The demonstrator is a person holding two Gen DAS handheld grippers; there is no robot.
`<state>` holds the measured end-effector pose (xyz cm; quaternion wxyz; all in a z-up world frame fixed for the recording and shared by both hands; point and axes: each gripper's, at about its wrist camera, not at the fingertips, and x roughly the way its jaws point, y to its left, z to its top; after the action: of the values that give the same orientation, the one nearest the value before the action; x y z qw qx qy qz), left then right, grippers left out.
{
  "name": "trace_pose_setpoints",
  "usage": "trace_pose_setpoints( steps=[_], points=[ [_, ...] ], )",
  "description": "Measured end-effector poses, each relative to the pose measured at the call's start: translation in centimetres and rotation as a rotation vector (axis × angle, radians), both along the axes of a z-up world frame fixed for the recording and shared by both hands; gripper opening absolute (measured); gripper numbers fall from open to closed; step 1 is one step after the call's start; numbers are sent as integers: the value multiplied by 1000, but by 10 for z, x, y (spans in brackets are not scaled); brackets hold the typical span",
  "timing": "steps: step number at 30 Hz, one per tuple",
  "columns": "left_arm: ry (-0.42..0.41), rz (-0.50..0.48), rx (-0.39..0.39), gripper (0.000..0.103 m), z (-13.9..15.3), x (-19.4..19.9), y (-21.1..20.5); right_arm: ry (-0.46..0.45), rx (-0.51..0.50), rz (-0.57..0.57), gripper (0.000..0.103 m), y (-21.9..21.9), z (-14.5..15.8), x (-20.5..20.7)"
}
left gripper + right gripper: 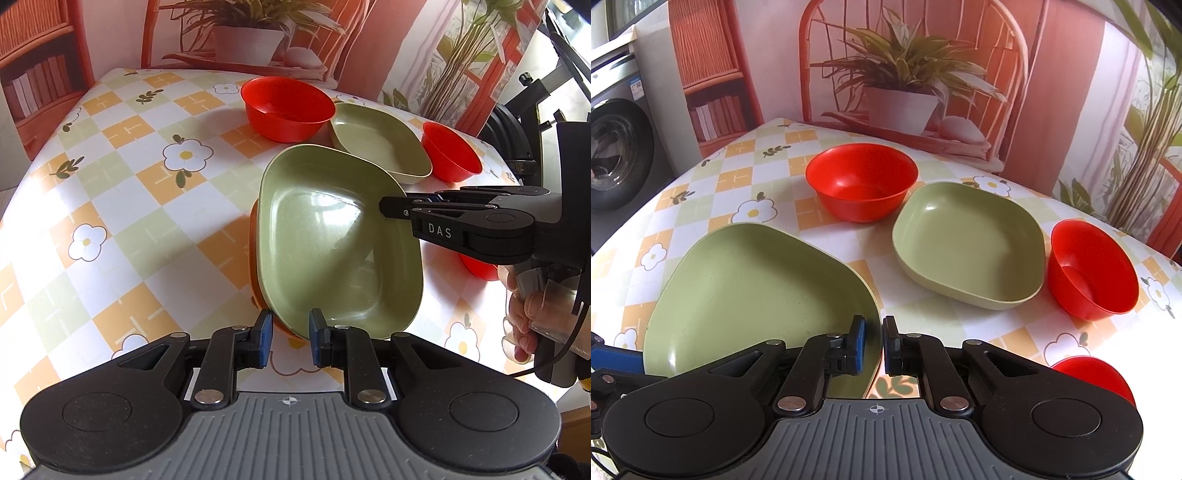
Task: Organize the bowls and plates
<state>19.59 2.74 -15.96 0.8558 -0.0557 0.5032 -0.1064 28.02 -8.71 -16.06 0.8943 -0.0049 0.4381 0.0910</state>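
Nearby, right tongs (873, 341) clamped on green plate (753, 295) rim, left tongs (290, 338) apart at its edge

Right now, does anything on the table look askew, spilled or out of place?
Yes: the near green plate sits tilted on an orange dish beneath it, its rim pinched by the right gripper. One red bowl leans on its side beside the far green plate. Nothing looks spilled or broken.
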Motion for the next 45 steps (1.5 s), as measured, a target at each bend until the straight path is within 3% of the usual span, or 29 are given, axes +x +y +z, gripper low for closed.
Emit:
trace_pose_setpoints(
  steps=[15,29,45],
  points=[
    [-10,8,23,24,0,1,-1,13,-18,-17,8,-1,-7,1],
    [-130,119,63,24,18,24,17,46,-10,-29,12,-3,-19,-3],
    [-107,105,110,24,-2,34,14,37,9,-55,15,-11,-23,-2]
  ],
)
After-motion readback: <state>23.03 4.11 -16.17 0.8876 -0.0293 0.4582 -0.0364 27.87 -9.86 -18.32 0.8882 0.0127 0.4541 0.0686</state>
